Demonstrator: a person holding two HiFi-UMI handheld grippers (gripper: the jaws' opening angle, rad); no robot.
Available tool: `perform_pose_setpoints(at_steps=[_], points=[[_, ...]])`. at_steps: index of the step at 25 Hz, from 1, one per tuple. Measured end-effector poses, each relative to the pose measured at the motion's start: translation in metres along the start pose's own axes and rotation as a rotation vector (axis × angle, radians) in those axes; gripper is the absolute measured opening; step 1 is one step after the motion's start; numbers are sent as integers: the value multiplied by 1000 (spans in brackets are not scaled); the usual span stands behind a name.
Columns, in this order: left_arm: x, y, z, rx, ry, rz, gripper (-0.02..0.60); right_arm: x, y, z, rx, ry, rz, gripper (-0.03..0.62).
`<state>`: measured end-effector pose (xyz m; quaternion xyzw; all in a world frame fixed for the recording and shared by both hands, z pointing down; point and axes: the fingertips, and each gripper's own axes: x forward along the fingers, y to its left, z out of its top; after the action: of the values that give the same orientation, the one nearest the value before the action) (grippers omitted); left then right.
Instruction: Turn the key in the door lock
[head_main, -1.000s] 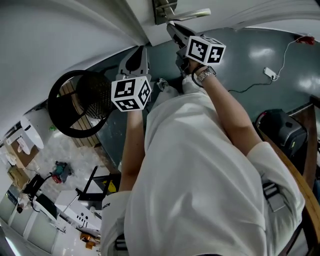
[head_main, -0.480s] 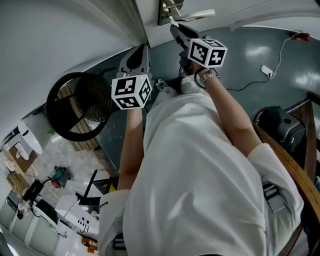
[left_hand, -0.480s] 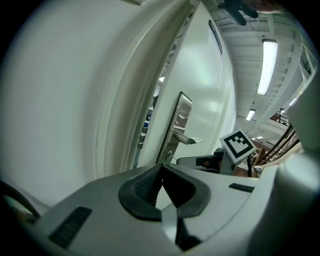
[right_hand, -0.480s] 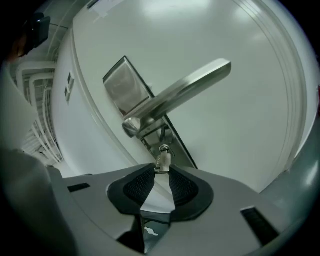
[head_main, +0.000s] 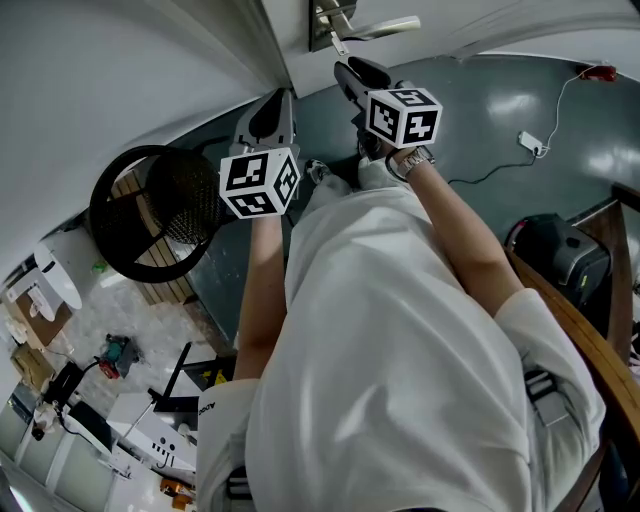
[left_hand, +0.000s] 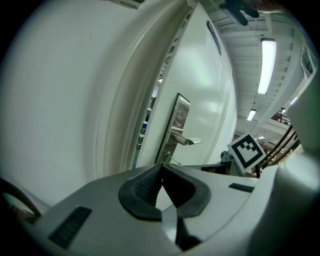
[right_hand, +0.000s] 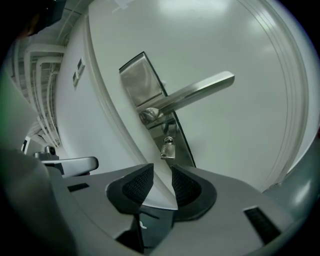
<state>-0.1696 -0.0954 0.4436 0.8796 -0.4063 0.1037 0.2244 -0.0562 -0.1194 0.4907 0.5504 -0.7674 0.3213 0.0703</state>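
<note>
A white door stands slightly ajar, with a steel lock plate (right_hand: 142, 85) and a lever handle (right_hand: 197, 95). A small silver key (right_hand: 167, 149) sticks out of the lock below the handle; the key (head_main: 337, 43) also shows in the head view. My right gripper (right_hand: 161, 174) points at the key from just short of it. Its jaws are opening, with only the door edge between them and the key beyond the pads (right_hand: 136, 186). My left gripper (left_hand: 161, 172) is shut on nothing, held left of the door edge, well back from the lock plate (left_hand: 179, 127).
A black mesh wastebasket (head_main: 150, 210) stands on the floor to the left. At the right are a black bag (head_main: 555, 255) and a wooden rail (head_main: 590, 350). A white cable with a plug (head_main: 537, 146) lies on the grey floor. Cluttered boxes fill the lower left.
My right gripper has rolled and its tips have drawn a little back from the lock plate. The left gripper has stayed where it was.
</note>
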Motion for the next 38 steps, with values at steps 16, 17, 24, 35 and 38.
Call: perform_pose_setpoints(at_steps=[16, 17, 24, 35, 38], points=[[-54, -3, -13, -88, -85, 325, 9, -27, 79, 3, -284, 40, 363, 2], [-58, -5, -14, -95, -94, 353, 9, -30, 86, 4, -300, 41, 398, 2], [-80, -29, -21, -152, -158, 547, 9, -50, 119, 20, -385, 42, 617, 2], [-147, -70, -55, -224, -259, 890, 9, -94, 154, -12, -474, 107, 882, 2], [-173, -82, -62, -234, -290, 988, 9, -109, 164, -24, -489, 131, 938, 2]])
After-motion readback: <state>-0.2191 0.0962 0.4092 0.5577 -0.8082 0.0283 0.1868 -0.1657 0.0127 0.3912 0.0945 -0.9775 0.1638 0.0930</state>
